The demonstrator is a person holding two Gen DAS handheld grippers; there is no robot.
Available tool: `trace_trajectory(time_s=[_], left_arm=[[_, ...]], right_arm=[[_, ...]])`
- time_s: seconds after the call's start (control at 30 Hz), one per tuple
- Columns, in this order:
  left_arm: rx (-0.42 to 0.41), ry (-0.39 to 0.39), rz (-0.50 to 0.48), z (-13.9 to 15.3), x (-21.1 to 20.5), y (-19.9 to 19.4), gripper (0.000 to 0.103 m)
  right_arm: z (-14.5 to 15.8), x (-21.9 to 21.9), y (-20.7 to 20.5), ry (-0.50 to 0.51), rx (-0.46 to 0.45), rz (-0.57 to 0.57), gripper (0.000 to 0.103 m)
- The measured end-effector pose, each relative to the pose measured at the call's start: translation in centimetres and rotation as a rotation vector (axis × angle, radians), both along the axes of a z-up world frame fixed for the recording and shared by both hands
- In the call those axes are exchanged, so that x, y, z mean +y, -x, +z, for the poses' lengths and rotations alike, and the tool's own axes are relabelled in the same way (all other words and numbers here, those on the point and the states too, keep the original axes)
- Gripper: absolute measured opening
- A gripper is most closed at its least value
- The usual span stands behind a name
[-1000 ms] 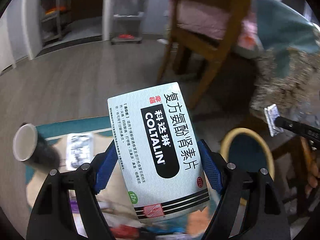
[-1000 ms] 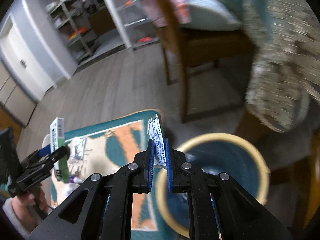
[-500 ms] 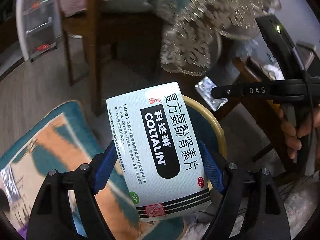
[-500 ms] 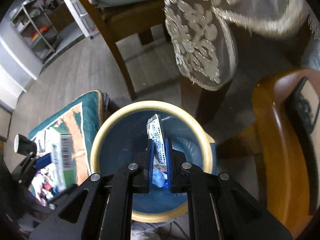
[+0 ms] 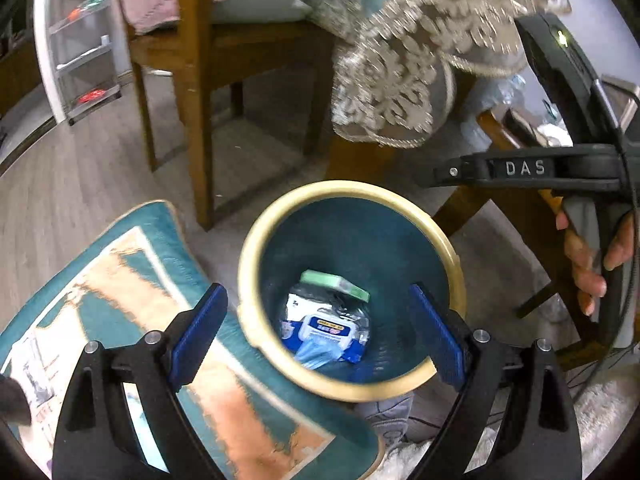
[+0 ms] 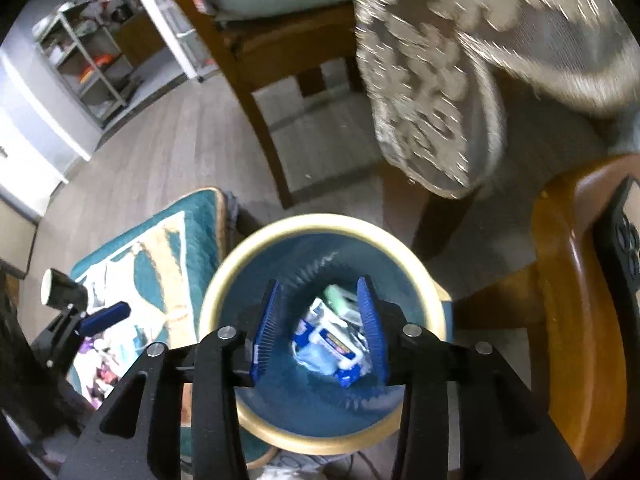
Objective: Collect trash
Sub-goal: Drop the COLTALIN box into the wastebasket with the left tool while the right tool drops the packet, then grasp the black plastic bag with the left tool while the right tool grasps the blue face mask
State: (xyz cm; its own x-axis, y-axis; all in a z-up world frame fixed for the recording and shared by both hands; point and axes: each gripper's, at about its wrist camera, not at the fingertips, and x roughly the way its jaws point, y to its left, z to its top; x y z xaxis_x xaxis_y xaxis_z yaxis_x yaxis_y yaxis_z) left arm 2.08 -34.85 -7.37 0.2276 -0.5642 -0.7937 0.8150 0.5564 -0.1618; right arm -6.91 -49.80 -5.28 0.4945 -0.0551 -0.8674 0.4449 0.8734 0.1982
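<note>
Box [image 5: 335, 285] and packets [image 5: 325, 332] in bin [image 5: 256, 240]; mat [image 5: 120, 280] left of bin; chair [image 5: 192, 80] behind.

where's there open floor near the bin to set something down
Bare wood floor lies between the rug, the chair legs and the shelves. The rug's near end is littered, and the bin already holds trash.
</note>
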Motion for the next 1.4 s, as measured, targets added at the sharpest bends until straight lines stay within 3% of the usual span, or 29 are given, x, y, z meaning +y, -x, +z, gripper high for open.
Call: trace_trajectory(time_s=[0.17, 0.43, 0.57, 0.8, 1.03, 1.3, 1.4], left_arm=[[0.008, 0.012, 0.078, 2.2, 4.8, -1.7, 0.090], [-0.043, 0.019, 0.231, 6.3, 15.2, -3.9, 0.090], [-0.053, 0.022, 0.312, 7.3, 19.9, -4.5, 0.091], [-0.038, 0.024, 0.418, 6.0, 26.9, -4.0, 0.091], [-0.038, -0.001, 0.485, 4.8, 30.6, -3.8, 0.091], [-0.053, -0.060, 0.484, 3.2, 31.6, -2.8, 0.091], [-0.030, -0.059, 0.479, 2.3, 31.7, -2.3, 0.091]], right_arm=[[1.4, 2.4, -1.0, 0.026, -0.035, 0.064, 0.044], [3.5, 7.5, -3.0, 0.058, -0.092, 0.168, 0.057], [3.8, 10.6, -4.6, 0.070, -0.087, 0.238, 0.059], [4.4, 16.2, -6.1, 0.079, -0.083, 0.315, 0.060], [4.4, 20.9, -5.8, 0.054, -0.145, 0.297, 0.061], [0.3, 24.1, -4.4, 0.047, -0.129, 0.248, 0.062], [-2.3, 25.3, -4.2, 0.002, -0.068, 0.247, 0.062]])
